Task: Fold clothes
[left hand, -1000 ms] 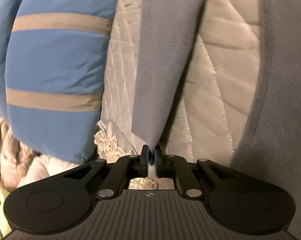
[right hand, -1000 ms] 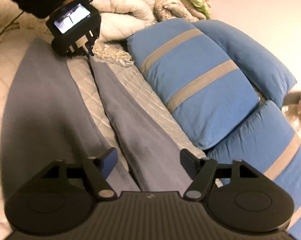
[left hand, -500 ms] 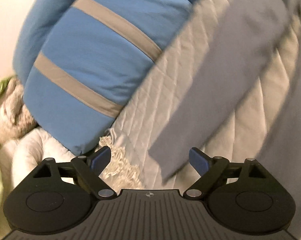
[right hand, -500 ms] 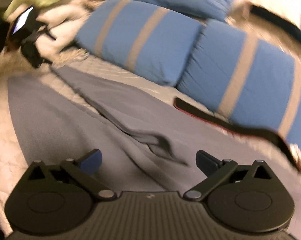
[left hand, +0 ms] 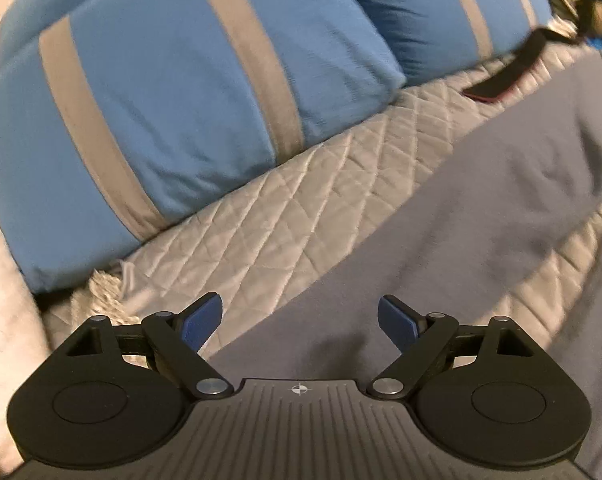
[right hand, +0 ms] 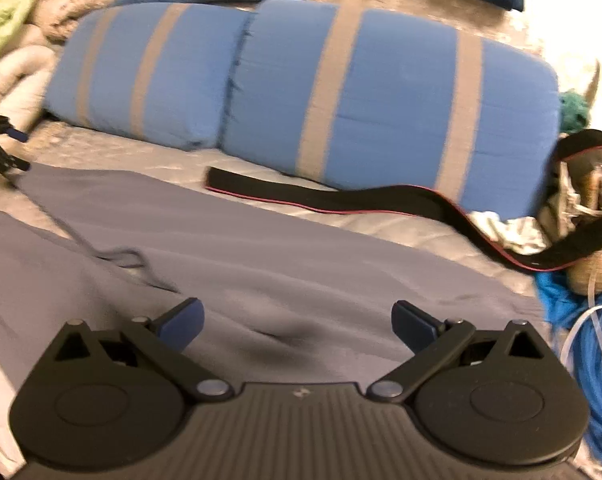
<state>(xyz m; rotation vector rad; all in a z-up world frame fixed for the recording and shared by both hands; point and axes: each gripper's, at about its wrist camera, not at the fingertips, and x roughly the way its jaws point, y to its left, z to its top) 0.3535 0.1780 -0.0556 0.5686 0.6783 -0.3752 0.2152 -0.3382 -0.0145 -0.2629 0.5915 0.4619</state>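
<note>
so your left gripper (left hand: 300, 322) and right gripper (right hand: 297, 326) gape empty over the grey garment (right hand: 301, 248) on the bed (left hand: 301, 220); folding's barely begun.

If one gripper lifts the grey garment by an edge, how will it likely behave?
Probably floppy: the grey garment lies flat on the quilt with soft creases, so it should drape and sag from a single pinch. Likely light, since the cloth looks thin. It may drag rather than slide cleanly, as the quilt is stitched and textured.
</note>
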